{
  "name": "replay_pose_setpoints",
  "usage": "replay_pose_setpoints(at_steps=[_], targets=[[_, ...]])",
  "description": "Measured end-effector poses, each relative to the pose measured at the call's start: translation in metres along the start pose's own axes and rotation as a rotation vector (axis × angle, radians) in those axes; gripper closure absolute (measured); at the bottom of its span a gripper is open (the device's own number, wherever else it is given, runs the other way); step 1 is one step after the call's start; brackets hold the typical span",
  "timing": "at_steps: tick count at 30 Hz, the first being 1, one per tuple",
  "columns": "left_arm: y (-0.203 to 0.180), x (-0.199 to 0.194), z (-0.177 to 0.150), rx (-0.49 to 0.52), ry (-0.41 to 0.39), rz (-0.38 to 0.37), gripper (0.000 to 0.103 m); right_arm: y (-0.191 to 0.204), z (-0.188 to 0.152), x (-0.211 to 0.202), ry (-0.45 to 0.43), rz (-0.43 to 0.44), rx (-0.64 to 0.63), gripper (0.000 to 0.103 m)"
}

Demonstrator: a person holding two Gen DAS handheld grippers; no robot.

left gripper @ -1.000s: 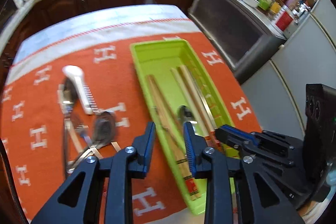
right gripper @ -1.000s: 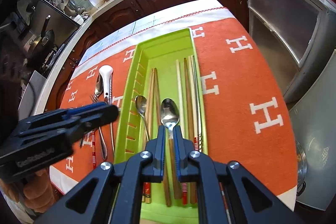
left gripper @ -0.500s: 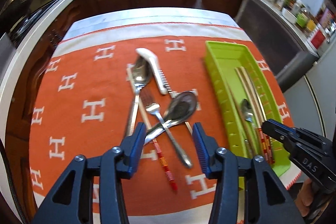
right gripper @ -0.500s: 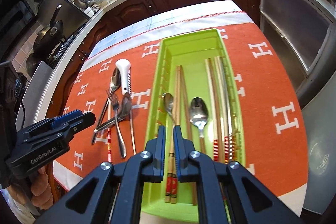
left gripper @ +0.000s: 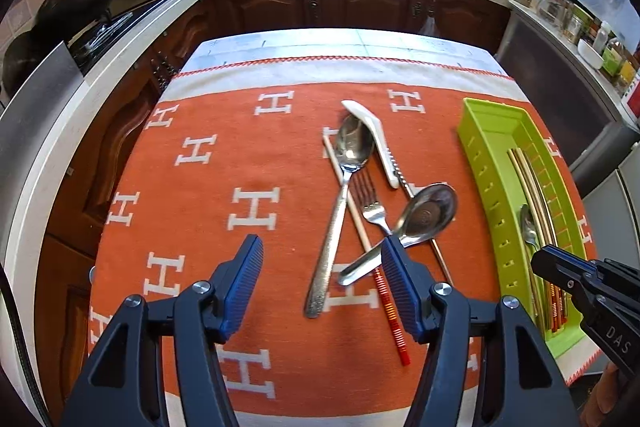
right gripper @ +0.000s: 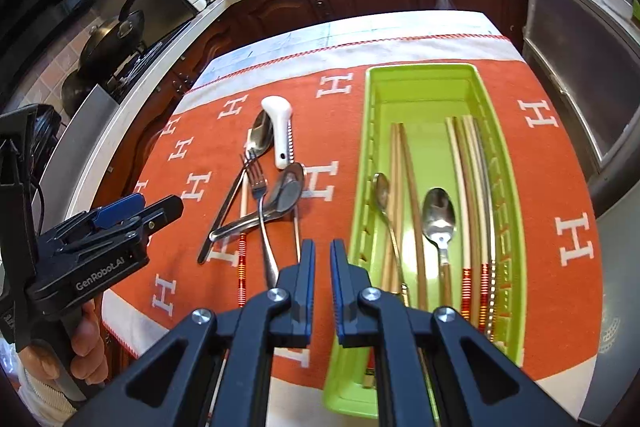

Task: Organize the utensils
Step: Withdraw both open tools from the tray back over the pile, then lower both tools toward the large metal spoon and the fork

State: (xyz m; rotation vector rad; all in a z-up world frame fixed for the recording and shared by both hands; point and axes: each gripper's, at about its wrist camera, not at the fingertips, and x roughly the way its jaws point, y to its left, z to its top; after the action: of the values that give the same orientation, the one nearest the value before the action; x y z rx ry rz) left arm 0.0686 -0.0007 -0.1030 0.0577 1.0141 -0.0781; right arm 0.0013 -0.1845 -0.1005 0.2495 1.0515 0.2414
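Cutlery heap on the orange cloth [left gripper: 224, 163], left of the green tray [right gripper: 516, 187]: two steel spoons, a fork [left gripper: 372, 203], a white-handled knife [left gripper: 380, 143] and chopsticks, crossed and overlapping. Left gripper [left gripper: 322, 283] hovers above, jaws opening, nothing between them; right gripper [right gripper: 322, 287] nearly closed, empty. Steel is stiff, smooth, likely slippery; the patterned spoon handle [left gripper: 328, 259] lies clearest for a cross-handle pinch.
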Motion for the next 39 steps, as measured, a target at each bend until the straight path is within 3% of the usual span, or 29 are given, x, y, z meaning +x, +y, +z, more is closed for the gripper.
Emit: replay_pose_setpoints(at_steps=[14,25,31,35,39], targets=[[0.033,0.018,0.004,-0.093,0.014,0.016,0.039,0.027,0.017,0.020,0.013,0.030,-0.043,0.095],[0.079,0.058,0.014,-0.284,0.052,-0.176,0.043,0.043,0.037,0.045,0.026,0.077,-0.080,0.095],[0.053,0.079,0.019,-0.168,0.092,-0.206,0.047,0.039,0.040,0.054,0.042,0.093,-0.067,0.095],[0.025,0.092,0.020,-0.069,0.117,-0.192,0.061,0.033,0.039,0.055,0.048,0.104,-0.050,0.095],[0.009,0.108,0.023,-0.017,0.156,-0.169,0.065,0.030,0.038,0.054,0.047,0.111,-0.046,0.095]])
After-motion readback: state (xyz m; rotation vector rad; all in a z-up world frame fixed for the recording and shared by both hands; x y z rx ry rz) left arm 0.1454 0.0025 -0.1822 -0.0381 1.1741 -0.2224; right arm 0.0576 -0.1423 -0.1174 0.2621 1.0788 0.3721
